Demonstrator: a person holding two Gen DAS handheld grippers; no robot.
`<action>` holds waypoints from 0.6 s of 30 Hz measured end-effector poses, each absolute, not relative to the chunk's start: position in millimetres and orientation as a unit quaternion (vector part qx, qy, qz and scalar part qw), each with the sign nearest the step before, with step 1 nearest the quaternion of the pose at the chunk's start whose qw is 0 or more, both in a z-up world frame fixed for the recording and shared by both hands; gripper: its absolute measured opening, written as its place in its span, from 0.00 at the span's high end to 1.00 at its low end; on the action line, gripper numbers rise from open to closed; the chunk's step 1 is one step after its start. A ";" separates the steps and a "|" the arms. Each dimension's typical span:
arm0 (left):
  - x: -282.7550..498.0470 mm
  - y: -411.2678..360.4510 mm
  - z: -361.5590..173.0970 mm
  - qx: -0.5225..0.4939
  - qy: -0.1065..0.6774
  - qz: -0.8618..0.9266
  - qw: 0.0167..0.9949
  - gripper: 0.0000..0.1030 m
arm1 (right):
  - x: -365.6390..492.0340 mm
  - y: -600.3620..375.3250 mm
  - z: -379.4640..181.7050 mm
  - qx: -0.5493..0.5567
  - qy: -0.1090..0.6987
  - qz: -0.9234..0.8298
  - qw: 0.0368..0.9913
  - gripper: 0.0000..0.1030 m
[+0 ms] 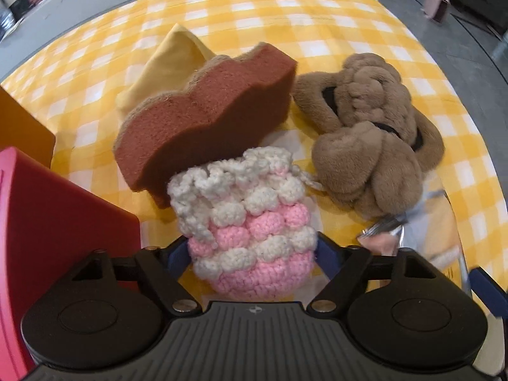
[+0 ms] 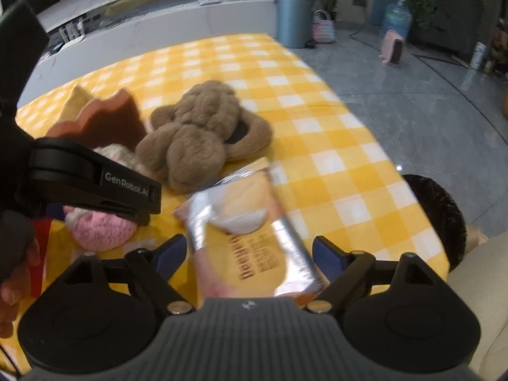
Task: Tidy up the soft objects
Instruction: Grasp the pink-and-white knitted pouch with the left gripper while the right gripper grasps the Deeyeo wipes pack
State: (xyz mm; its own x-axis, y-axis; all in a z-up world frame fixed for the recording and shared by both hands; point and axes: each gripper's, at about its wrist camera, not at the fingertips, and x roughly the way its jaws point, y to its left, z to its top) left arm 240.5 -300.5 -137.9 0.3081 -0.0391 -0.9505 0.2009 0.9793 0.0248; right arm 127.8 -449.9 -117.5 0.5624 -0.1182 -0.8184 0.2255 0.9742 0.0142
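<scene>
A pink and white crocheted pouch sits between the fingers of my left gripper, whose blue pads touch its sides. Behind it lie a brown wavy sponge, a folded yellow cloth and a brown plush slipper. My right gripper is open around a snack packet that lies on the yellow checked cloth. The left gripper shows in the right wrist view over the pouch, with the sponge and slipper beyond.
A red box and an orange box stand at the left of the table. The table's right edge drops to a grey floor. A person's head is at the right edge.
</scene>
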 end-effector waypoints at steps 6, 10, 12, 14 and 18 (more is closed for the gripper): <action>232.2 -297.6 -126.0 0.110 0.575 -0.085 0.807 0.35 | 129.0 -443.8 -121.0 0.032 0.462 -0.091 0.882 0.17; 215.6 -294.2 -111.3 0.115 0.550 -0.101 0.821 0.38 | 129.2 -442.1 -124.4 0.018 0.469 -0.083 0.879 0.33; 210.3 -293.8 -103.7 0.111 0.545 -0.114 0.823 0.38 | 128.2 -443.2 -123.0 0.023 0.468 -0.082 0.880 0.37; 205.0 -293.4 -97.3 0.111 0.543 -0.136 0.821 0.38 | 126.9 -445.8 -120.7 0.034 0.467 -0.083 0.880 0.44; 192.8 -296.4 -81.3 0.113 0.530 -0.178 0.822 0.38 | 125.1 -447.4 -118.9 0.040 0.465 -0.083 0.881 0.47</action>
State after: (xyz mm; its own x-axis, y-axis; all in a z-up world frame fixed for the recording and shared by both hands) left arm 192.8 -296.4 -81.3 0.3758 -0.1720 -0.9106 0.4123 0.9110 -0.0020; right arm 125.1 -447.4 -118.9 0.5540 -0.1085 -0.8254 0.1827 0.9831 -0.0066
